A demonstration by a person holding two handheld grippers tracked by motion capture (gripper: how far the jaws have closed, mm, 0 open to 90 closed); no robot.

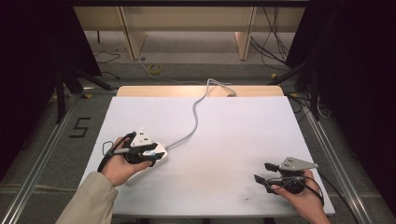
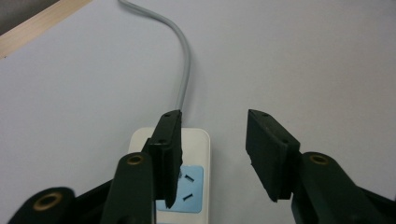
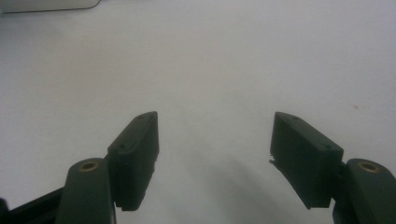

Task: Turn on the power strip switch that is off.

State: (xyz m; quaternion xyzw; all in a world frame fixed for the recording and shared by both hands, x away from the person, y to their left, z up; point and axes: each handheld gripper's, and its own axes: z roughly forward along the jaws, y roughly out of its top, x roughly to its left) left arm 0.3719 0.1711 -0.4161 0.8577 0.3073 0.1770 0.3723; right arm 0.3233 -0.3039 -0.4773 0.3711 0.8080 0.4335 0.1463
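High view overhead, tong cameras close — sharing white table [image 1: 224, 140]

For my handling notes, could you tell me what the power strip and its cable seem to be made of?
Power strip: apparently hard white plastic, smooth with a slight sheen, blue socket panel. Cable: grey, likely rubbery plastic sheath; it curves softly across the table.

left claw [image 1: 150, 153] over white power strip [image 1: 152, 161] at 8 o'clock | grey cord [image 1: 196, 114] runs toward 12 o'clock | right claw [image 1: 262, 173] at 4 o'clock, jaws apart over bare tabletop [image 1: 233, 135]
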